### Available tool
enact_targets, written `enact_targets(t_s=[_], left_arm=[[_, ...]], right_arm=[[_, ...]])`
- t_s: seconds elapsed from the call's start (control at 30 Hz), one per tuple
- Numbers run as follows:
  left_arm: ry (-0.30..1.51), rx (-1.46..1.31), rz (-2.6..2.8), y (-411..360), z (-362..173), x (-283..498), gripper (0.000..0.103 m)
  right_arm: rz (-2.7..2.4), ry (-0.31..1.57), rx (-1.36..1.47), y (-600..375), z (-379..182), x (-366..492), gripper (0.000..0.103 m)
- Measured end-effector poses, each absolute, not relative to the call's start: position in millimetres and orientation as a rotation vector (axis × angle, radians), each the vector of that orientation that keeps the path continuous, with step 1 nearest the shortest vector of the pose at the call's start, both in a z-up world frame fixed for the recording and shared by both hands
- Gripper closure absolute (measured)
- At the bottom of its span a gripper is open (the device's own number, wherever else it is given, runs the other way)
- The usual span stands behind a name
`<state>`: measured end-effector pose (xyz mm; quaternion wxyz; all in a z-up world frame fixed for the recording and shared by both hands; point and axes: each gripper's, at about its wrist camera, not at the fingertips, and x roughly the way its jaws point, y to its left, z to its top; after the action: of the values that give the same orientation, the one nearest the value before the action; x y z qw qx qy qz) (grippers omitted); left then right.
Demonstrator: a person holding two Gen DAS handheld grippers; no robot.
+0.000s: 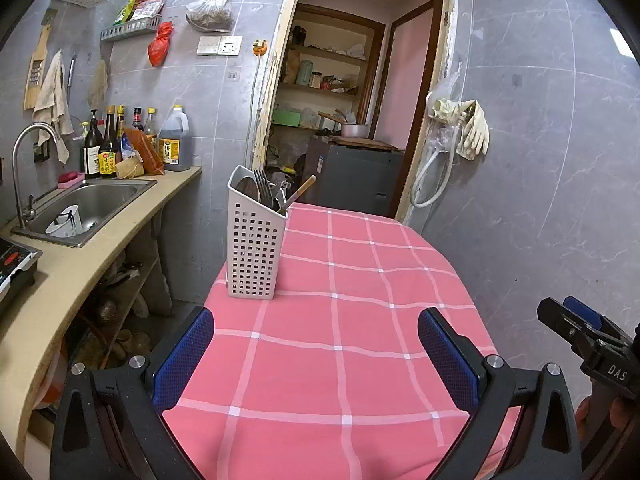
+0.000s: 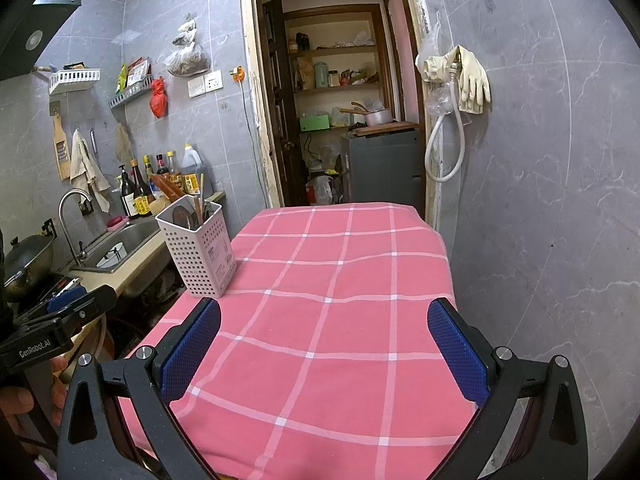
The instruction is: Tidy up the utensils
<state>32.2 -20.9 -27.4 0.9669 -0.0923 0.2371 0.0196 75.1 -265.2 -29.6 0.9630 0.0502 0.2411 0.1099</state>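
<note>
Blue textured pads (image 1: 182,356) lined the two fingers of the left gripper (image 1: 316,356), whose jaws stood wide apart with nothing between them and nothing touching them. Below the gap lay only the pink checked tablecloth (image 1: 340,320). The right gripper (image 2: 324,352) was in the same condition: jaws spread wide, blue pads (image 2: 456,352) bare, no object held or contacted, cloth visible below.

In the left wrist view, the right gripper appeared at the far right edge, off the table's right side. In the right wrist view, the left gripper appeared at the lower left, off the table's left side, with part of a hand (image 2: 16,400) behind it.

The utensil holder (image 1: 254,252), a white perforated plastic bin, stood upright on the left edge of the table (image 2: 440,248), beyond both grippers and well apart from them. It contained a dark spoon (image 1: 248,188), metal forks (image 1: 262,184) and a wooden-handled utensil (image 1: 300,194) leaning to the right. The remaining cloth surface carried no loose utensils.

Left of the table ran a beige counter (image 1: 72,264) with a steel sink (image 1: 92,204), a tap (image 1: 24,168) and a row of bottles (image 1: 108,148). At the far end stood an open doorway (image 1: 352,100).
</note>
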Motion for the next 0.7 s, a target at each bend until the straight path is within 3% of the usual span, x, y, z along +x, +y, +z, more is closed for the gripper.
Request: enact_targets(t_s=[0.7], left_arm=[[0.477, -0.186, 0.046, -18.5, -31.2, 29.1, 0.0]], right_arm=[[0.225, 0.488, 0.101, -263.6, -29.6, 73.4, 0.002]])
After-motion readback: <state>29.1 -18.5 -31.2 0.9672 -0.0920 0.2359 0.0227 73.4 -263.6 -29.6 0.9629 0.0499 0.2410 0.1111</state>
